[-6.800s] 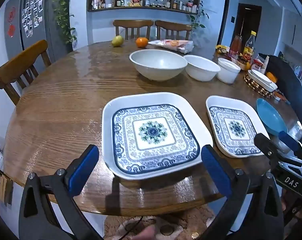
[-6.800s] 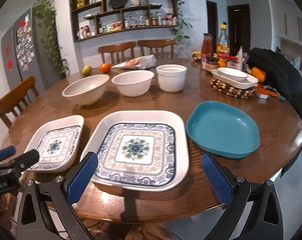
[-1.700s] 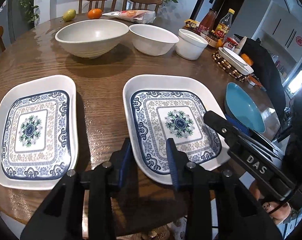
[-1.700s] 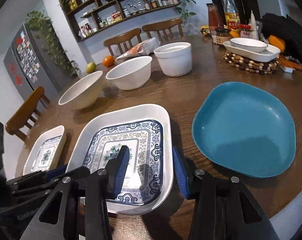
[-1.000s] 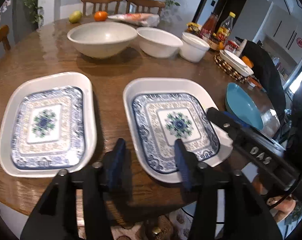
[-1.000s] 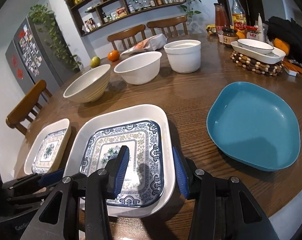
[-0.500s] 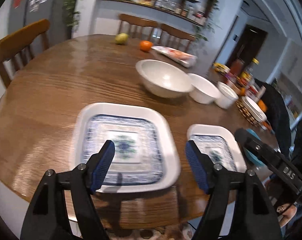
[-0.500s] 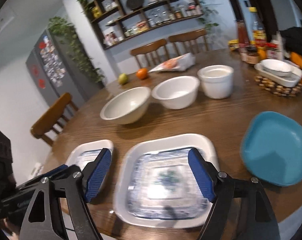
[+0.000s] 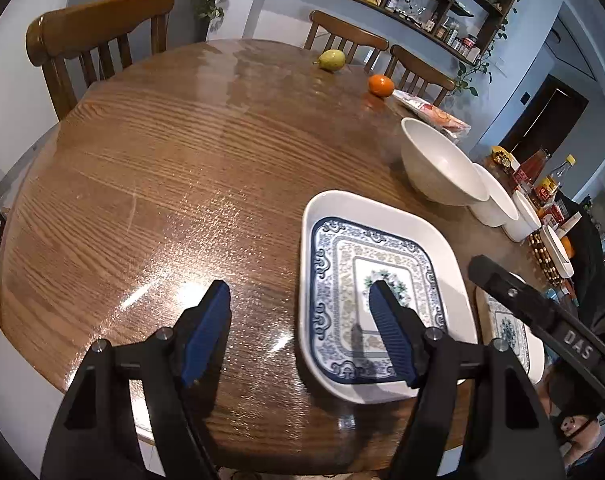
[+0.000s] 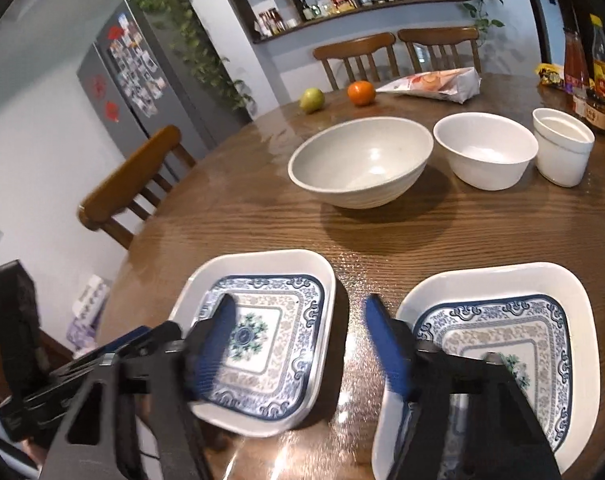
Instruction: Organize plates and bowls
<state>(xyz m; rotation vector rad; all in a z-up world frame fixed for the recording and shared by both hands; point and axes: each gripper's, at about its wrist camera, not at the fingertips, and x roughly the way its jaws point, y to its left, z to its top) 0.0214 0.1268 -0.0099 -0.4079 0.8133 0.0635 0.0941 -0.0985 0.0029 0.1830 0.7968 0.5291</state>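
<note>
Two white square plates with blue patterns lie side by side on the round wooden table (image 9: 162, 184). My left gripper (image 9: 298, 336) hovers over the near left rim of the left plate (image 9: 374, 292). Its jaws are closing, with one pad over the plate, the other over bare wood, and nothing pressed. My right gripper (image 10: 300, 348) hangs above the gap between that plate (image 10: 262, 340) and the right plate (image 10: 502, 340). Its jaws are closing on nothing. Behind stand a large bowl (image 10: 362, 160), a smaller bowl (image 10: 484, 150) and a small straight-sided bowl (image 10: 562, 144).
A pear (image 9: 332, 59), an orange (image 9: 381, 85) and a snack bag (image 10: 434, 80) lie at the far edge. Sauce bottles (image 10: 586, 68) and a dish on a beaded trivet (image 9: 554, 252) stand to the right. Wooden chairs (image 9: 98, 28) ring the table.
Both grippers have swung left: the left one from centred on the left plate to its left rim, the right one to the gap between plates, its jaws narrower. The plates have not moved.
</note>
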